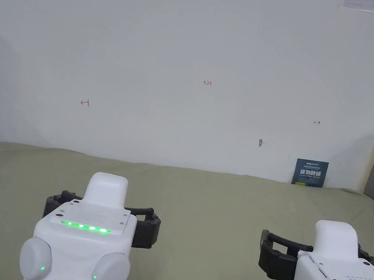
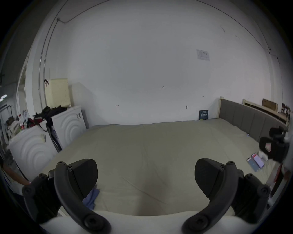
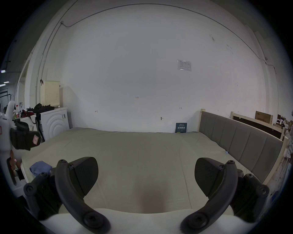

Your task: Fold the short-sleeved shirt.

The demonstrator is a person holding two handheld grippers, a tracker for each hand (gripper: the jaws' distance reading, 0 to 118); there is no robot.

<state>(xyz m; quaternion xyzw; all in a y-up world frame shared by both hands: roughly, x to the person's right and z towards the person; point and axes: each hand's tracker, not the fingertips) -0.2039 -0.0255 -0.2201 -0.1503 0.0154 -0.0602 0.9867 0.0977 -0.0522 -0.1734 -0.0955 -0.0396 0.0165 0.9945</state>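
Both grippers are hovering side by side over the bed (image 1: 217, 195), pointing at the wall (image 1: 193, 60) at 12 o'clock. The left gripper (image 2: 145, 175) and right gripper (image 3: 145, 175) are each holding their jaws wide, gripping nothing. The crumpled blue shirt (image 3: 40, 167) is lying at the bed's near edge, around 9 o'clock from the left gripper.

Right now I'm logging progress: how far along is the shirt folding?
Nothing looks done. The crumpled blue cloth, likely the shirt, lies unfolded at the olive-green bed edge. In hand: nothing; left gripper and right gripper are open. Left: picking up, spreading, folding.
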